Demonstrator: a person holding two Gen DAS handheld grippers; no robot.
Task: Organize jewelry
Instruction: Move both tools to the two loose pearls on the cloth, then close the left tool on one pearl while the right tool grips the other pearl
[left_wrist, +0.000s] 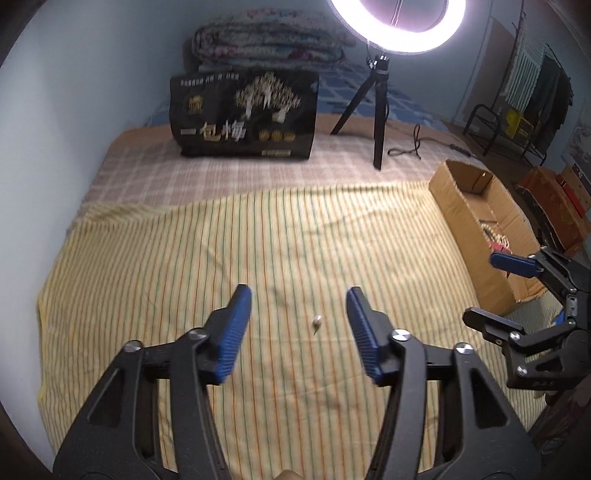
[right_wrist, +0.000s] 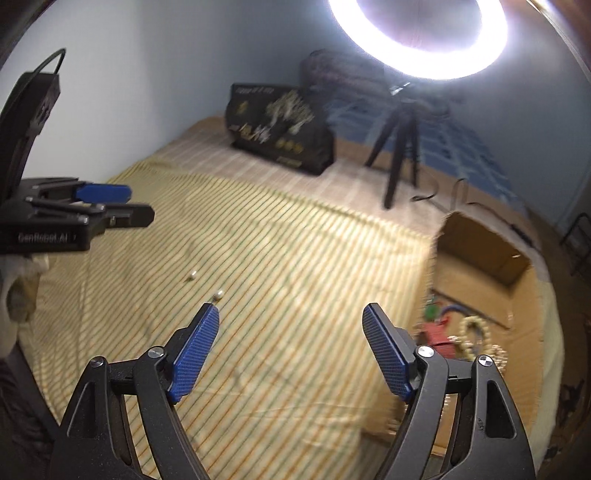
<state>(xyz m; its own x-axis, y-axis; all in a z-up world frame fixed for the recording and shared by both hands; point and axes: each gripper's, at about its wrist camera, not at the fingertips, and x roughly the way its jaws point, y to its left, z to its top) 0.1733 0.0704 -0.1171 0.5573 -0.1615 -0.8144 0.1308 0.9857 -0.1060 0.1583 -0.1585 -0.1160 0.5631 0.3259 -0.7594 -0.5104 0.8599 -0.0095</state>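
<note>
Between parted left gripper fingers, earring.

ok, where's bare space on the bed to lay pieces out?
Widest free patch: the striped sheet between the wall and the cardboard box, short of the black bag and tripod. One small earring lies between the left gripper's open jaws. Crowded: the box floor, full of jewelry.
</note>
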